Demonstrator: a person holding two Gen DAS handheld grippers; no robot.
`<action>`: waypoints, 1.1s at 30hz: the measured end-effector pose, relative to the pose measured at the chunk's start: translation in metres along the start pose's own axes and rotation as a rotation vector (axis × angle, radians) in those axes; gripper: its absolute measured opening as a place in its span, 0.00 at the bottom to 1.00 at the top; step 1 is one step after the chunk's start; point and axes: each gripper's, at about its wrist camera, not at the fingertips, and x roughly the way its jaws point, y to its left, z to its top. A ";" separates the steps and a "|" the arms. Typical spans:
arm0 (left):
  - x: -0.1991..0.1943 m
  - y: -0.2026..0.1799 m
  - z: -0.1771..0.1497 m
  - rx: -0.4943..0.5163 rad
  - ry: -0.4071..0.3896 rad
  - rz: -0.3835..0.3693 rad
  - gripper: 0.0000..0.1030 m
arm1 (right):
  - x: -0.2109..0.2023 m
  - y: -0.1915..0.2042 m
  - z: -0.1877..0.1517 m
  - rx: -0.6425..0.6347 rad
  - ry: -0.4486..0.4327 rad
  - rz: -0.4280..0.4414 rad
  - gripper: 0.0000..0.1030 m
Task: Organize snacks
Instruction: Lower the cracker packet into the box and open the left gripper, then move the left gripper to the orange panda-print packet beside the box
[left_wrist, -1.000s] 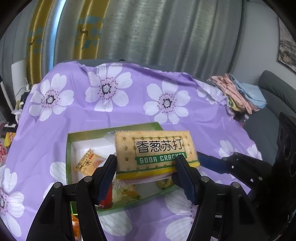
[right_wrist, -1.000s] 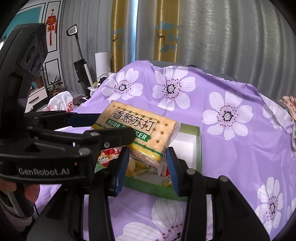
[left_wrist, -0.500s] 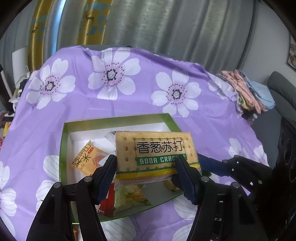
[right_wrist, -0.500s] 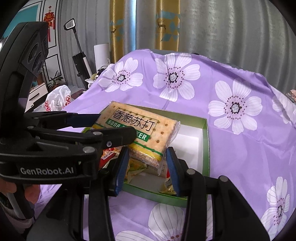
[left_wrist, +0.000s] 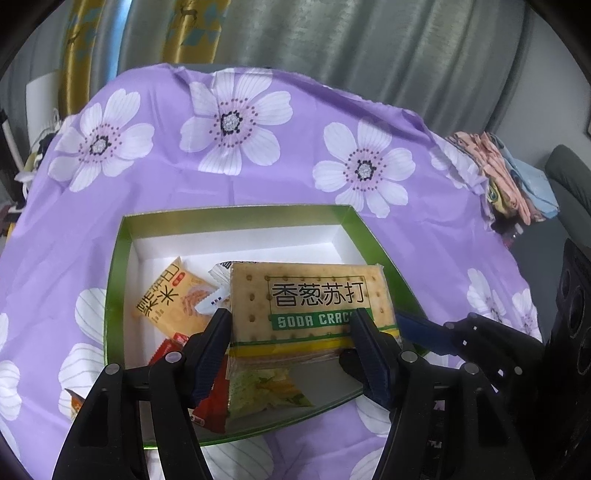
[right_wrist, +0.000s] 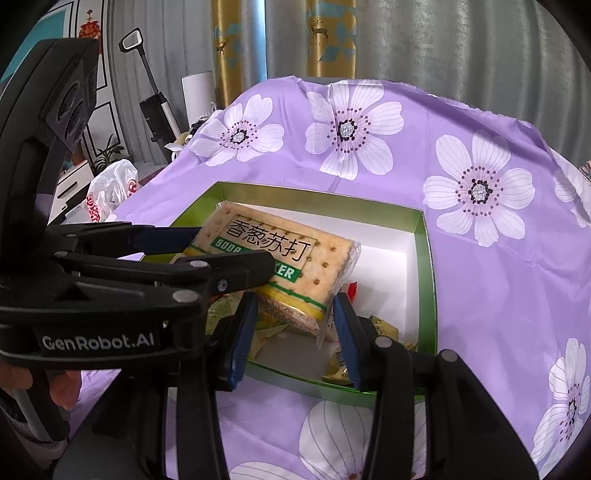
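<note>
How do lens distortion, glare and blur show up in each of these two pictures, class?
Left wrist view: fisheye bends the green box rim, corners are vignetted black, the soda cracker pack reads sharp, and the left gripper looks oversized. Right wrist view: the same barrel curve bows the purple tablecloth, soft even daylight, a faint sheen on the pack's wrapper, and the right gripper is slightly soft.

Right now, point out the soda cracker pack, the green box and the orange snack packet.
soda cracker pack (left_wrist: 306, 295): left wrist view, on its printed top face.
green box (left_wrist: 236, 214): left wrist view, on its far rim.
orange snack packet (left_wrist: 168, 299): left wrist view, on its front face.
</note>
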 end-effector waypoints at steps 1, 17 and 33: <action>0.001 0.001 0.000 -0.007 0.004 -0.001 0.64 | 0.001 0.000 0.000 0.000 0.004 -0.004 0.45; -0.031 -0.046 -0.011 0.090 -0.081 0.089 0.88 | -0.042 -0.013 -0.031 0.119 -0.085 -0.122 0.75; -0.082 -0.071 -0.030 0.178 -0.134 0.025 0.93 | -0.074 0.000 -0.060 0.182 -0.072 -0.110 0.78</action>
